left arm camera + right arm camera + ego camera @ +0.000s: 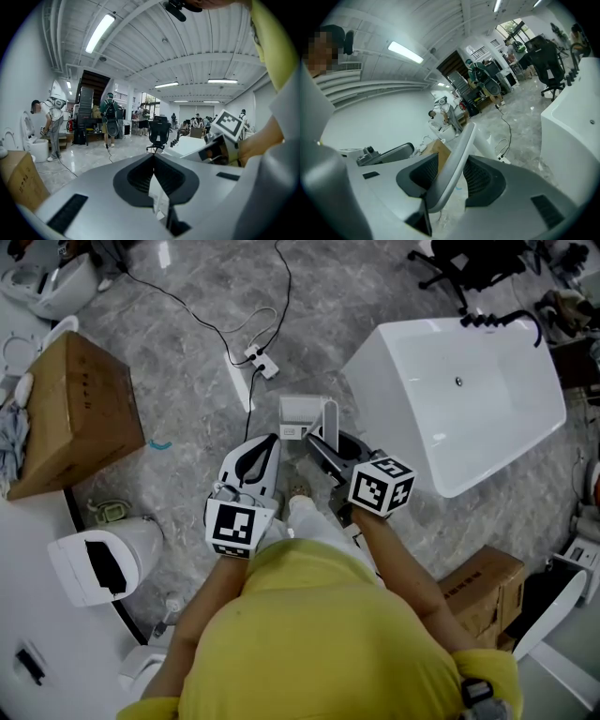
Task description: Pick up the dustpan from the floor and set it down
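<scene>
The dustpan [302, 416] is white and grey and sits on the marble floor just ahead of my feet, its handle [330, 418] standing up. My right gripper [319, 444] reaches it from the right and is shut on the handle. In the right gripper view the pale curved handle [457, 159] runs slantwise between the two dark pads. My left gripper [272, 442] hovers just left of the dustpan without touching it. Its jaws meet at the tips [153, 157] with nothing between them.
A white bathtub [459, 399] stands close on the right. On the left are a cardboard box [75, 409] and a white toilet [103, 563]. A power strip with cables [261, 360] lies beyond the dustpan. Another box [483, 592] is at the lower right.
</scene>
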`<state>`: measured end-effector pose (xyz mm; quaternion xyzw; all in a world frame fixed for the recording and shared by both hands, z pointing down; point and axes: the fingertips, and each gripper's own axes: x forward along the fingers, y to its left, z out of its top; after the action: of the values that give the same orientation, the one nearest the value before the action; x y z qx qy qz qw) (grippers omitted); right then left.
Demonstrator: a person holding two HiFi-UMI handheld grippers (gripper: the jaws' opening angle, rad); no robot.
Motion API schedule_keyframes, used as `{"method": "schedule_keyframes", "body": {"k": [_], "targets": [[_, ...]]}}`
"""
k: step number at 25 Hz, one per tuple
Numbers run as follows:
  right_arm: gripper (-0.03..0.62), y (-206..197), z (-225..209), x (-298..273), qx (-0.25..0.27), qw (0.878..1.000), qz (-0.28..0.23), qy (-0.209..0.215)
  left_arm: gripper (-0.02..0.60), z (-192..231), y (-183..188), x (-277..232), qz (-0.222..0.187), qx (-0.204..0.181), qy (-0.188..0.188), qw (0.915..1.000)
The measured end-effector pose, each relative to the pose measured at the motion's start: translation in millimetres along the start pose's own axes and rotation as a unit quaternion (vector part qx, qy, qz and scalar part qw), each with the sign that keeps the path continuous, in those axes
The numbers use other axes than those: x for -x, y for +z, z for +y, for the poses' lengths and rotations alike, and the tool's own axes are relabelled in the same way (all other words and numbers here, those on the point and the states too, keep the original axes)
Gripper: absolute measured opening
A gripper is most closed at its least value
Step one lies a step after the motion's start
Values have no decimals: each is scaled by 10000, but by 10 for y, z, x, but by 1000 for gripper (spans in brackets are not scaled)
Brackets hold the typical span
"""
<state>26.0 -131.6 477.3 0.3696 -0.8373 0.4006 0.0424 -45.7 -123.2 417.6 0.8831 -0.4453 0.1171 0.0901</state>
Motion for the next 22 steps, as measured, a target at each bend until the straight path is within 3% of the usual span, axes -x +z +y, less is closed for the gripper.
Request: {"method": "schedule_keyframes", "body": {"k": [9,22], "targets": [[175,-302,-479,-351,26,9994,332,-113,2,-51,-51,2,67,62,-44,9999],[172,-683,-880,-511,-98,9938,927,-610,2,-54,-111,-19,157,90,-39,9998]]}}
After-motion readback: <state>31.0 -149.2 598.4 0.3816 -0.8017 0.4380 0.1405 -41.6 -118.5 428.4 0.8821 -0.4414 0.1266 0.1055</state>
